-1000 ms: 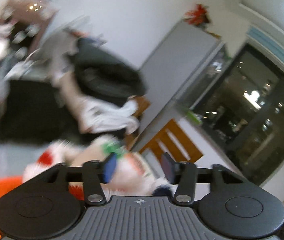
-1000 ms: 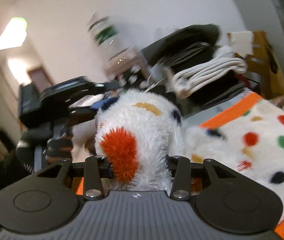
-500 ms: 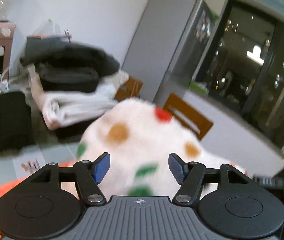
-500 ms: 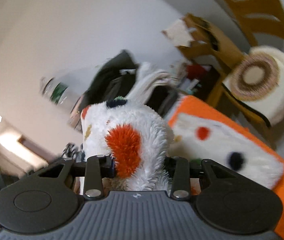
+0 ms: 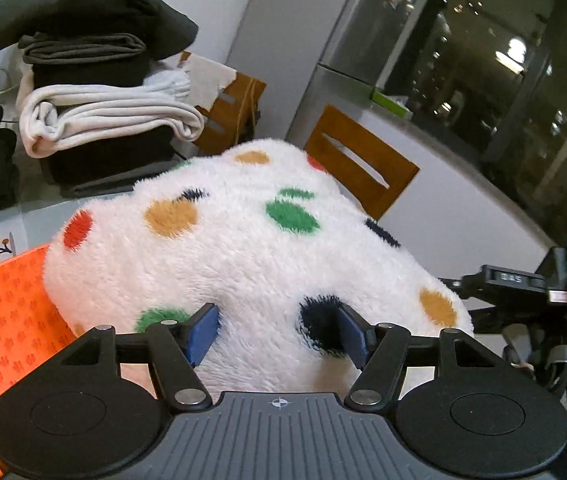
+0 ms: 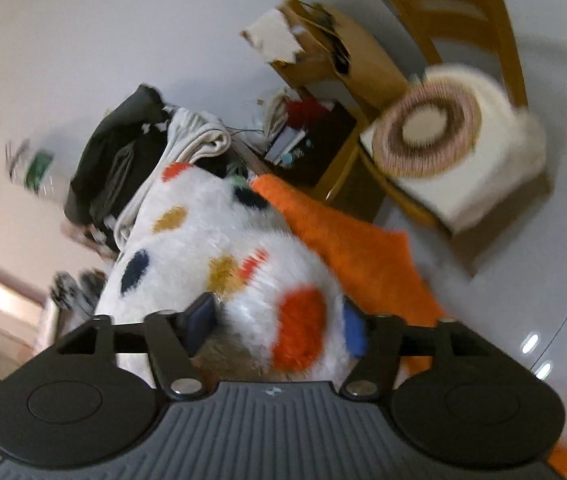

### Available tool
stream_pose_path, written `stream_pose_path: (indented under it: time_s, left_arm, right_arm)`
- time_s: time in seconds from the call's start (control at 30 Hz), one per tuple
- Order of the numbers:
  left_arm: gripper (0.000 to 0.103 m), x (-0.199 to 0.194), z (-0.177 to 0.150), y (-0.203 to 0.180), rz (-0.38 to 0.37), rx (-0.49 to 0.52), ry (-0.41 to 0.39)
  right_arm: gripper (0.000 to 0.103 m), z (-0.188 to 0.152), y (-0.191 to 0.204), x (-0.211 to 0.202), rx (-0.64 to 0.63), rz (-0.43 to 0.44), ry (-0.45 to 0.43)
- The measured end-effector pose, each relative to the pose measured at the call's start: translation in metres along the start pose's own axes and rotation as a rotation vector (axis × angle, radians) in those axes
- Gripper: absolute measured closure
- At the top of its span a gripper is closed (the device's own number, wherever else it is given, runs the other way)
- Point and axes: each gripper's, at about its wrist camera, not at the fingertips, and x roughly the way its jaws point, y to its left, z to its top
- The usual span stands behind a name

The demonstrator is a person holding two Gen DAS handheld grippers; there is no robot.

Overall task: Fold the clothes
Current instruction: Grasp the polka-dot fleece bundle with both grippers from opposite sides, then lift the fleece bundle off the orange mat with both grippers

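A fluffy white garment (image 5: 251, 248) with coloured dots bulges over an orange cloth (image 5: 7, 320) on the table. My left gripper (image 5: 277, 336) has its jaws wide apart with the fluffy fabric lying between them. In the right wrist view my right gripper (image 6: 277, 330) also stands wide, with a bunch of the same dotted garment (image 6: 203, 240) between its blue pads. The orange cloth (image 6: 347, 248) shows beside it. The right view is tilted and blurred.
A stack of folded dark and white clothes (image 5: 95, 92) stands at the back left. A wooden chair (image 5: 359, 164) is behind the garment. The other gripper's body (image 5: 531, 288) is at the right. A chair with a round cushion (image 6: 435, 136) shows in the right view.
The left gripper has swung to level and come down over the fluffy garment, its jaws now wider. The right gripper has tilted and its jaws have opened wider around the fabric.
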Motion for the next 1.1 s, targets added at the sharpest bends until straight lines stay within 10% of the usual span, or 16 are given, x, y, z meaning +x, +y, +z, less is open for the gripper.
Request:
stream_pose_path:
  time_s: [0.3, 0.6, 1.1]
  left_arm:
    - [0.035, -0.022, 0.015, -0.025, 0.022, 0.033, -0.107]
    - [0.035, 0.000, 0.012, -0.049, 0.010, 0.048, -0.075]
    - [0.035, 0.053, -0.033, -0.031, 0.037, 0.033, 0.019]
  right_arm:
    - [0.026, 0.061, 0.064, -0.017, -0.411, -0.050, -0.065]
    - [0.024, 0.066, 0.120, 0.037, -0.701, 0.050, 0.065]
    - [0.021, 0.019, 0.083, 0.128, -0.708, -0.028, 0.289]
